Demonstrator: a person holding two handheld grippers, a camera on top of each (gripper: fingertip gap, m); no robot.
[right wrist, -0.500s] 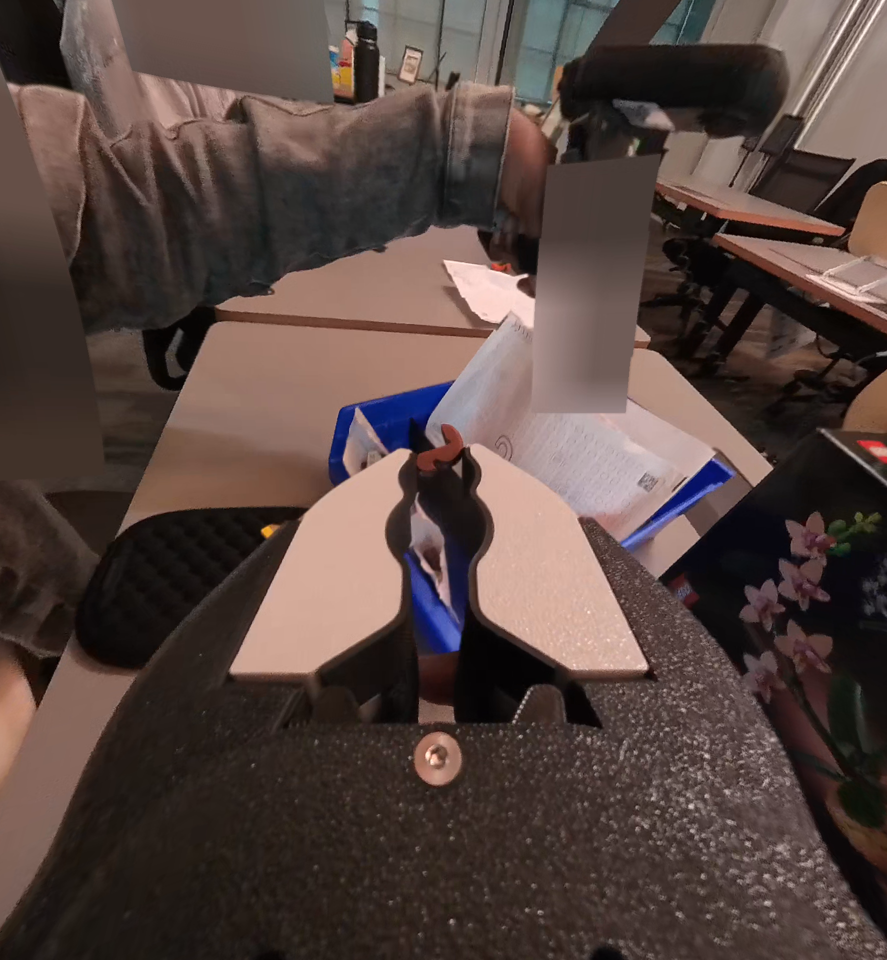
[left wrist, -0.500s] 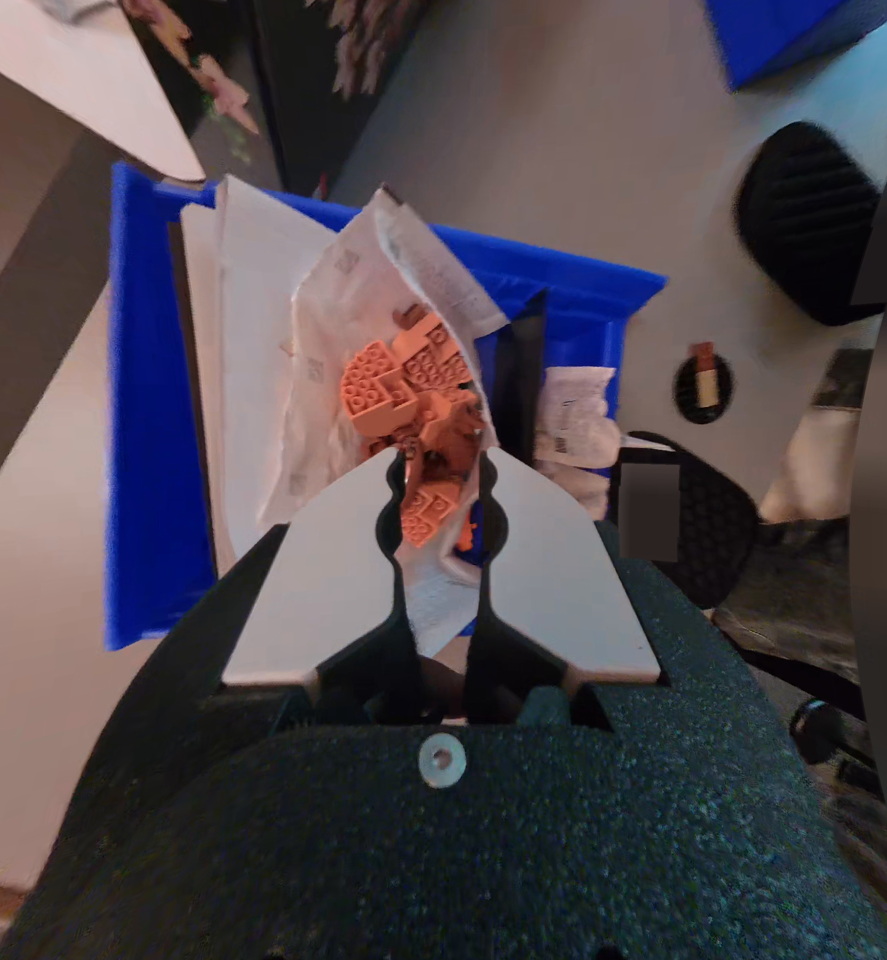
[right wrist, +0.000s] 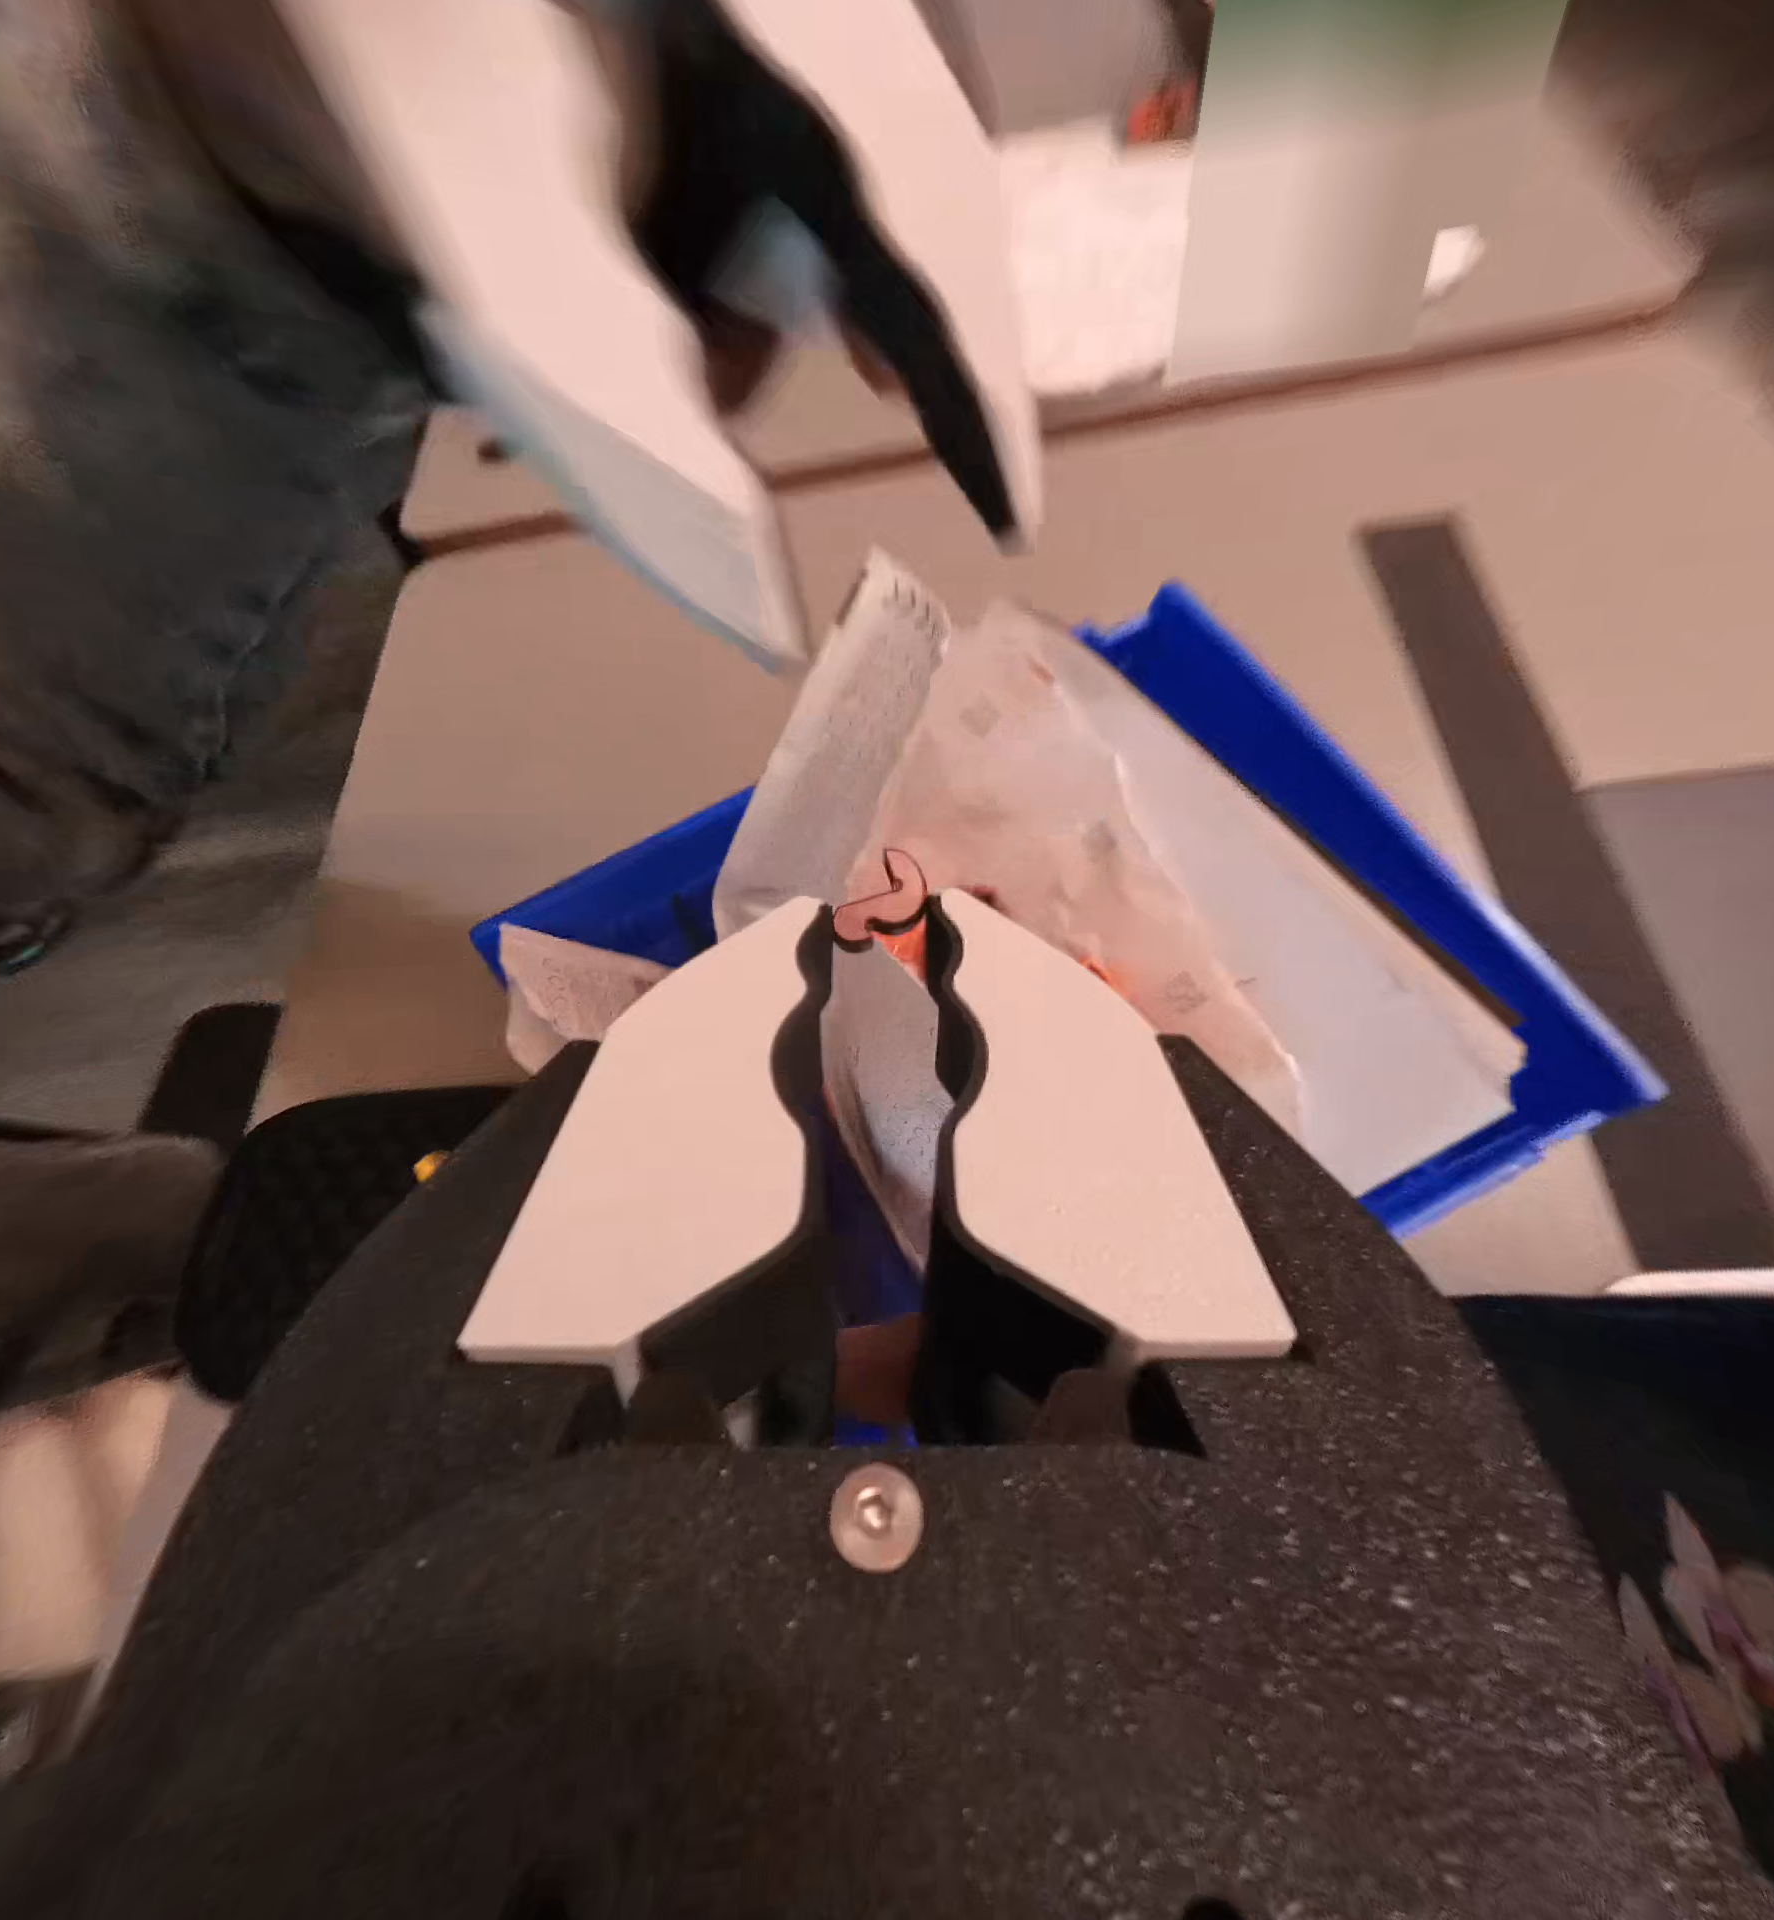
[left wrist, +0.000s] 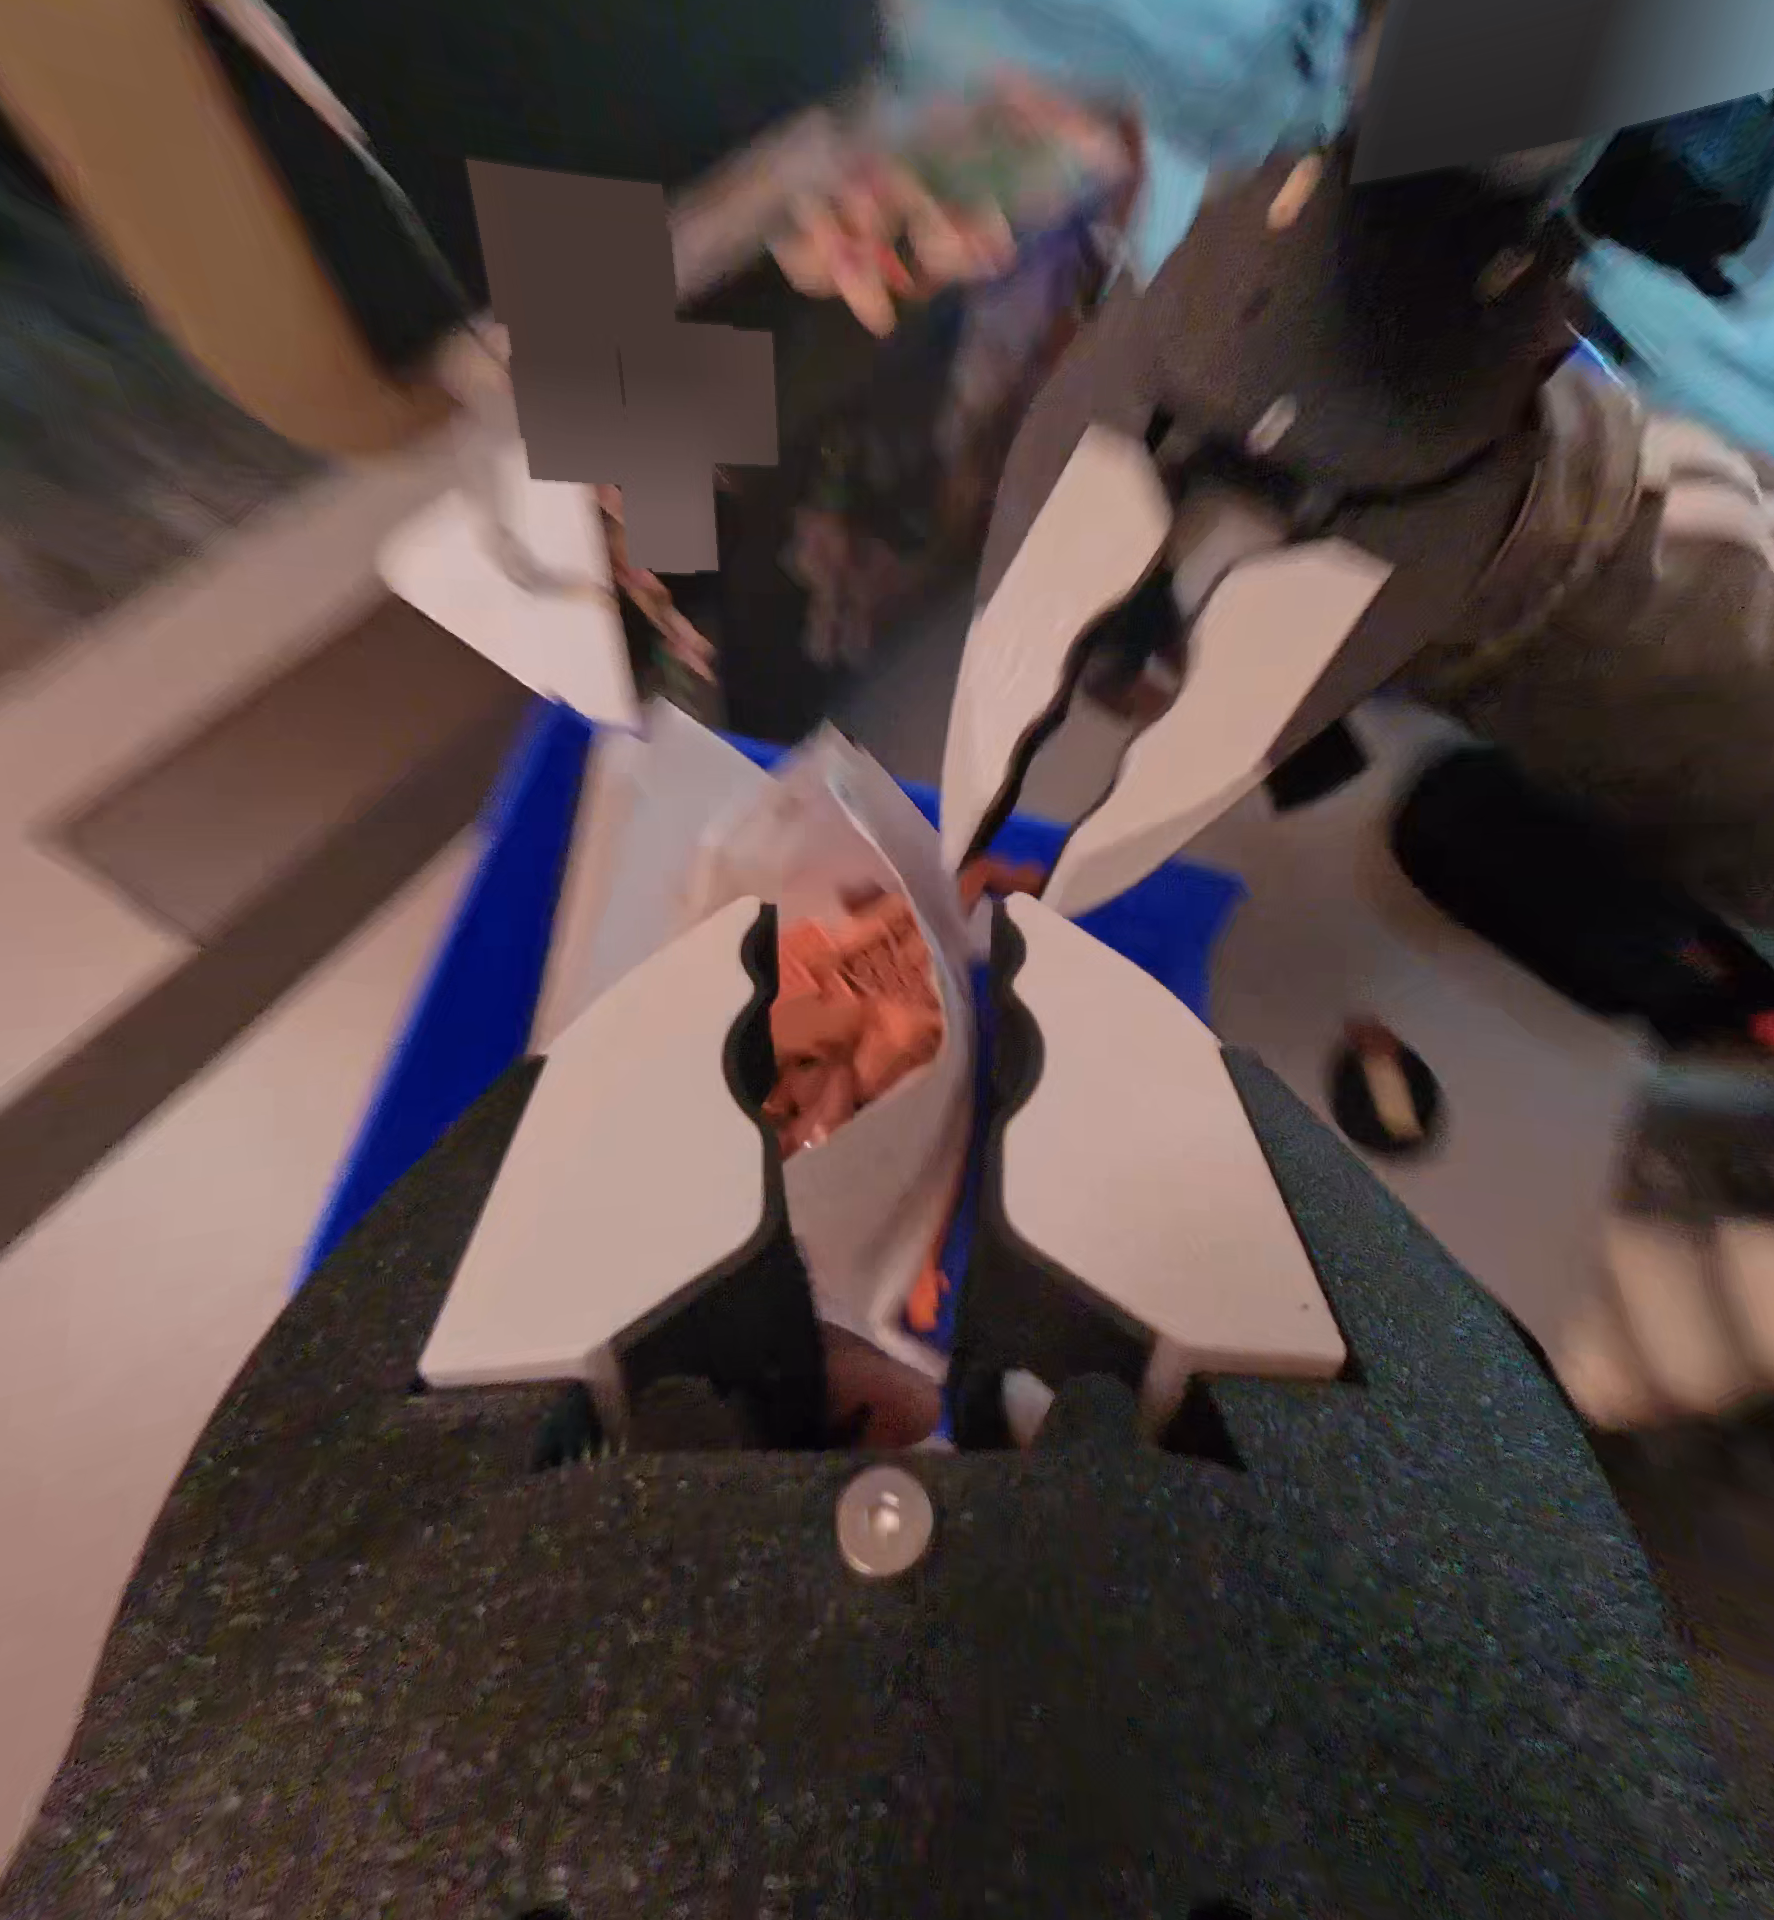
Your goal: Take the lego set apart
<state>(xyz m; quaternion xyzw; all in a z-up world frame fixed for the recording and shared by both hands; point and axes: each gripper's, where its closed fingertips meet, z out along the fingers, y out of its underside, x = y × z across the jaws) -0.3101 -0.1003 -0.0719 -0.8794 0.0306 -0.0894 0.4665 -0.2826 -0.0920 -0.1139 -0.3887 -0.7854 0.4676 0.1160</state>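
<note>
A pile of orange lego bricks (left wrist: pixel 862 997) lies in an open white paper bag (right wrist: pixel 1018 727) inside a blue bin (right wrist: pixel 1330 748). My left gripper (left wrist: pixel 883 914) is open and hangs just above the bag's mouth, with the bricks showing between its jaws. It also shows at the top of the right wrist view (right wrist: pixel 893 592), jaws apart. My right gripper (right wrist: pixel 883 912) is shut on a small curved orange piece (right wrist: pixel 878 904) over the bag. In the left wrist view the right gripper (left wrist: pixel 1008 873) comes down from the upper right, tips close to my left gripper's right finger. Both views are blurred.
The blue bin (left wrist: pixel 426 1039) sits on a beige table (right wrist: pixel 550 727). A black box with flower pictures (right wrist: pixel 1714 1662) lies at the lower right. A black padded object (right wrist: pixel 322 1195) lies to the bin's left. A grey sleeve (right wrist: pixel 135 520) reaches across the left side. My right fingertips sit around 5 cm from my left ones. The black padded object (right wrist: pixel 322 1195) sits 30 cm or so from the ends of my right fingers.
The right gripper has swung down over the bin with the small piece, close to the left gripper. The left gripper's jaws stand wider apart and its view has tilted up.
</note>
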